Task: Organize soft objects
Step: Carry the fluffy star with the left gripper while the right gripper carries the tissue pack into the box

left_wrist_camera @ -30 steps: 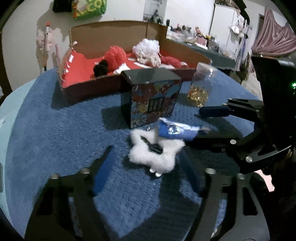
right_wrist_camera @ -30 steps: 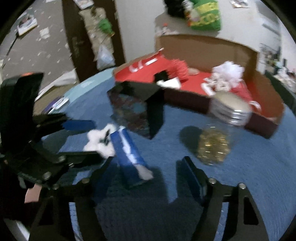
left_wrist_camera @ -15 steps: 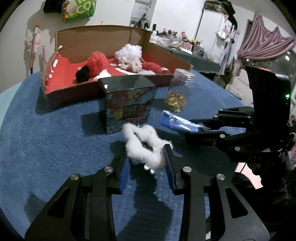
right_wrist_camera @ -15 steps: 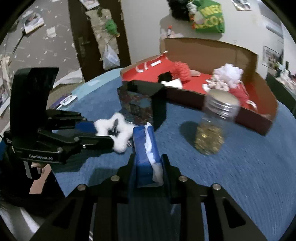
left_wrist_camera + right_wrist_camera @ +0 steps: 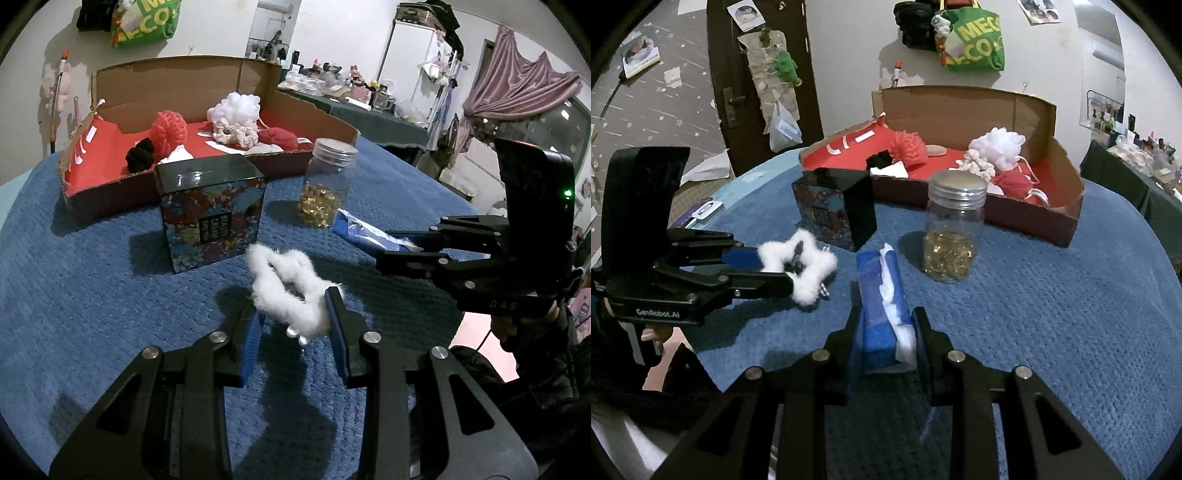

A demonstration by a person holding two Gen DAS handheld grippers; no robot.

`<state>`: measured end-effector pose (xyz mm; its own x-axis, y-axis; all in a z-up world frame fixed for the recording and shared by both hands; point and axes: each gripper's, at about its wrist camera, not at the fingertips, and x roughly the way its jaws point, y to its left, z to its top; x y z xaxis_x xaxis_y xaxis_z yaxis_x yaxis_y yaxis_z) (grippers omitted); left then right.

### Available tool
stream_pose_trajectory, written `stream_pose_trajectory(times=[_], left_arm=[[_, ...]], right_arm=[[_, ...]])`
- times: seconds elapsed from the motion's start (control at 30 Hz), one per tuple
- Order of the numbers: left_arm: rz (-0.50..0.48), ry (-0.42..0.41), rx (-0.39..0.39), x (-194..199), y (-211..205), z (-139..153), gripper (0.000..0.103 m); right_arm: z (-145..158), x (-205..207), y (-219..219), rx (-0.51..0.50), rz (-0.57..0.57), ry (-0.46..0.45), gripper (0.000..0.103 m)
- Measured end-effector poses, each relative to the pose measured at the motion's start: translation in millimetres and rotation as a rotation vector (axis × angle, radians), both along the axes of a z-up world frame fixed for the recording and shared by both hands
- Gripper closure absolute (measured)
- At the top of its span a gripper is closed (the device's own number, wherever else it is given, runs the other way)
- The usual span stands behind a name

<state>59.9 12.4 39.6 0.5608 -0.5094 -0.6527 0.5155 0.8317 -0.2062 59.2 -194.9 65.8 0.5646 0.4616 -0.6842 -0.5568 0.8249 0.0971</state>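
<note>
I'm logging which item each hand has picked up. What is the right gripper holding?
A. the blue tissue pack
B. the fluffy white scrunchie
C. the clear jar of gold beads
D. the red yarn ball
A: the right gripper is closed on the blue tissue pack, while the fluffy white scrunchie sits in the left gripper.

The tabletop (image 5: 74, 295) is covered with a blue textured cloth (image 5: 1071, 314). On it stand a cardboard box with a red inside (image 5: 110, 192) at the far side, a dark patterned cube box (image 5: 210, 218) just in front of it, and beside the cube a clear jar with a screw lid (image 5: 951, 236) holding golden pieces.
</note>
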Motion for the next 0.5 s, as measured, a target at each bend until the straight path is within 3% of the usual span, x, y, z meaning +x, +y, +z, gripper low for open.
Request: stream_pose_trajectory(times=[0.5], left_arm=[[0.01, 0.005, -0.005, -1.2, 3.2, 0.7, 0.072]], right_arm=[[-4.0, 1.0, -3.3, 0.002, -0.016, 0.006, 0.075]])
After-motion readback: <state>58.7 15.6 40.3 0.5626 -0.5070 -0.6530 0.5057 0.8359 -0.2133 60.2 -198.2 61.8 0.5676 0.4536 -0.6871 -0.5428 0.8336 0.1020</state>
